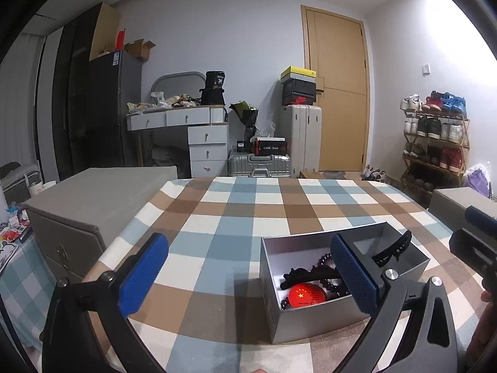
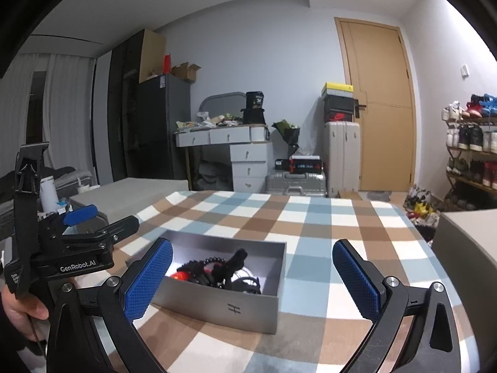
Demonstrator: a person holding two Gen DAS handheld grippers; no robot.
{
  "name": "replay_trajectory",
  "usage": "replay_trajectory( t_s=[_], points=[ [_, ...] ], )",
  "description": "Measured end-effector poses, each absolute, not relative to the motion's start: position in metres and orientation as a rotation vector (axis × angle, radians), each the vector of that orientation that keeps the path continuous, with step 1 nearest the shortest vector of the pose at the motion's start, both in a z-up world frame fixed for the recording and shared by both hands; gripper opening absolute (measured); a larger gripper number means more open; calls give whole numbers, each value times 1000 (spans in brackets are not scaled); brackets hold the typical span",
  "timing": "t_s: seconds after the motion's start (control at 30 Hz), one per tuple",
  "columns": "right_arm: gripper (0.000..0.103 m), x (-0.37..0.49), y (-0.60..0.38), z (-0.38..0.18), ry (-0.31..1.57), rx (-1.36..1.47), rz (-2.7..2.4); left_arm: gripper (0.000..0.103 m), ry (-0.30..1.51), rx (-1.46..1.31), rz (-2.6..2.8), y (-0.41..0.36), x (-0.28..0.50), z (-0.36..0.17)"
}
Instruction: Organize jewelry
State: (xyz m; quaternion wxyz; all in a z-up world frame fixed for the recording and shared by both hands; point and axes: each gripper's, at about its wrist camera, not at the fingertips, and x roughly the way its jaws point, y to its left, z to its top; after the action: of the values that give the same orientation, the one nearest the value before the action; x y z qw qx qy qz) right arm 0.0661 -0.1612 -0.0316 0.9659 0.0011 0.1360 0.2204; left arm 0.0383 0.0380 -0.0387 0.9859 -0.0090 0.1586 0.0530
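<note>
An open grey box point(image 1: 310, 320) stands on the checked tablecloth point(image 1: 248, 211). In it lie a red badge with yellow stars point(image 1: 306, 297), dark bead strings point(image 1: 326, 261) and a black hair clip point(image 1: 394, 247). My left gripper point(image 1: 248, 279) is open and empty, held above the table just left of the box; its right finger overlaps the box. In the right wrist view the box point(image 2: 230, 307) sits low and left of centre with the jewelry tangle point(image 2: 223, 269) inside. My right gripper point(image 2: 251, 279) is open and empty, hovering near the box. The left gripper's body point(image 2: 77, 248) shows at the left.
A grey drawer chest point(image 1: 93, 205) stands at the table's left edge, another grey box point(image 2: 469, 248) at the right. Behind are a dresser point(image 1: 198, 130), suitcases point(image 1: 299, 136), a door and a shoe rack point(image 1: 435, 143).
</note>
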Motion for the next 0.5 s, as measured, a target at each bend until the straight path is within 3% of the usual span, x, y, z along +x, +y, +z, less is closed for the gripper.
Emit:
replay_trajectory(
  t_s=[0.5],
  points=[
    [103,62,-152,-35,295,-54,440,102,304,-8,82,31,28,-36]
  ],
)
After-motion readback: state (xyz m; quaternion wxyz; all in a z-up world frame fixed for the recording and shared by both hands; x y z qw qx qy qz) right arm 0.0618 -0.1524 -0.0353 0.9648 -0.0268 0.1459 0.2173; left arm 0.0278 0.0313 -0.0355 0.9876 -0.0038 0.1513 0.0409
